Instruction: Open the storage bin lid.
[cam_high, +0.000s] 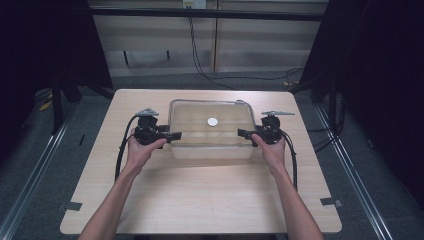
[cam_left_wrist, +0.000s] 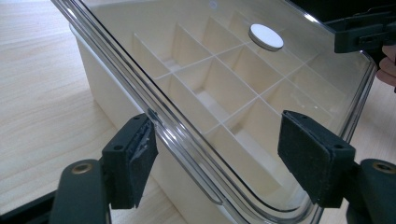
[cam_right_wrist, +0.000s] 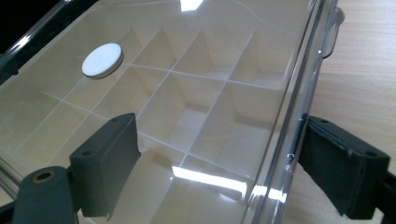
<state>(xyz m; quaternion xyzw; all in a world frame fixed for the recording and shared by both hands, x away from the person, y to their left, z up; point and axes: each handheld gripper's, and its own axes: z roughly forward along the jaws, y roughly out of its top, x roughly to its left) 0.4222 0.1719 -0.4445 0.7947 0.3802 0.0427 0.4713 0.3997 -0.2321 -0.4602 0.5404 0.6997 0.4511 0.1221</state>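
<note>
Clear lid (cam_left_wrist: 261, 93): cut by the left tool view's top and bottom edges; far end out of frame in the right tool view. Divided box (cam_high: 212, 150): compartment floors blurred by glare, contents too faint to tell. White disc (cam_high: 213, 121): too small to identify in the high view. Worktop (cam_high: 200, 200): near edge partly hidden behind both forearms. Person: cropped at the bottom edge.
</note>
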